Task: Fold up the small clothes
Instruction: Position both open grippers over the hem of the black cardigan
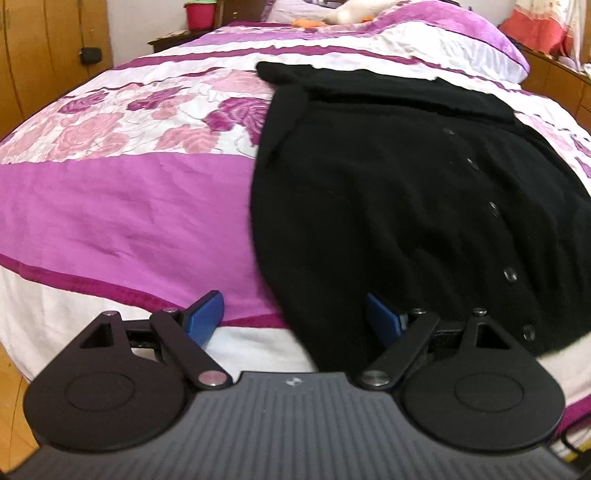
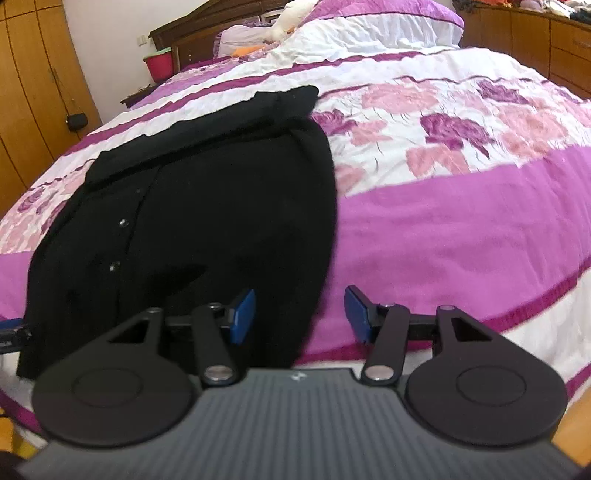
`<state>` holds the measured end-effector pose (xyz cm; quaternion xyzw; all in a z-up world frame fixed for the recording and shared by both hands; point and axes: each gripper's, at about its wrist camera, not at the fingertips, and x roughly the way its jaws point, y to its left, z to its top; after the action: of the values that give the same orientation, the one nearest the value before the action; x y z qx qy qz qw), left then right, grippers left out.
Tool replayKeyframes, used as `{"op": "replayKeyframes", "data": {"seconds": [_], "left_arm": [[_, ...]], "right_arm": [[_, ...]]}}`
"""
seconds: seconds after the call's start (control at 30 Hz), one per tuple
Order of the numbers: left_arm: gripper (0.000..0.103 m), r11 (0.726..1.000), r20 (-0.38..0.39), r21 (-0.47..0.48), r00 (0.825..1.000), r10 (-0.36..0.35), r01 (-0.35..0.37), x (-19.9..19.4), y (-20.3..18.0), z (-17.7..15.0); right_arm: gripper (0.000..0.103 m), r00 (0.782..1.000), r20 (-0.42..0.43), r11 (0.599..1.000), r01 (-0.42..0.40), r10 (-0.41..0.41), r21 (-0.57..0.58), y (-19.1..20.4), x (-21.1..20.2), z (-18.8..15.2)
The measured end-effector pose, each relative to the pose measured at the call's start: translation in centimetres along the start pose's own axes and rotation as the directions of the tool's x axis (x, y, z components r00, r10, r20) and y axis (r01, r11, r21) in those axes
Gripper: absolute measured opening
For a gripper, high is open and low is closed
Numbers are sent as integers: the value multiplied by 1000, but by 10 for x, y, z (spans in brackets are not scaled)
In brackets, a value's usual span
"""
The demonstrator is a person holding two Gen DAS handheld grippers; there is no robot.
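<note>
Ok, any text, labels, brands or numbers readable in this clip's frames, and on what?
None readable.
Small pale mark on the left gripper body: a symbol, too small to read.
Same mark on the right gripper: unreadable.
Black cardigan: no label showing.
Bedspread: floral print only.

A black buttoned garment (image 2: 192, 221) is seen spread flat on a bed covered by a purple, white and floral bedspread (image 2: 461, 206). The right gripper (image 2: 299, 317) is held at the garment's near hem, its blue-padded jaws set wide apart, one pad over the dark cloth and the other over the purple band beside it. Nothing is gripped between them. A red bucket (image 2: 159, 65) is visible far ahead to the left, beside a dark wooden headboard (image 2: 207, 33).
</note>
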<state>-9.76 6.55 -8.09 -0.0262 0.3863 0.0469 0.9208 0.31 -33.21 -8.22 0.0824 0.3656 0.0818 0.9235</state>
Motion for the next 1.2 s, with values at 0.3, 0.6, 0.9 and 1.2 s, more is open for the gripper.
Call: {"op": "replayKeyframes", "data": {"seconds": [0.3,0.6,0.9,1.2], "left_arm": [[84,998,-41,38,998,-48,49,-1,-6,-7],[87,1000,-71,11,997,-19,20,13,-9,-8],[87,1000,-54,2,998,-17,17,8,-12,-12],[87,999,-40,0,999,-35,35,19,-12,-9]], "right_arm": [[58,998,-36,999,-43,42,-31,1,-4,-17],[58,999,-31,997,-47,45,-66,5,0,-23],[58,994,-54,993,-101,98,-55,6,-4,-23],[58,989,-56,988,-141,137,-68,10,11,-27]]}}
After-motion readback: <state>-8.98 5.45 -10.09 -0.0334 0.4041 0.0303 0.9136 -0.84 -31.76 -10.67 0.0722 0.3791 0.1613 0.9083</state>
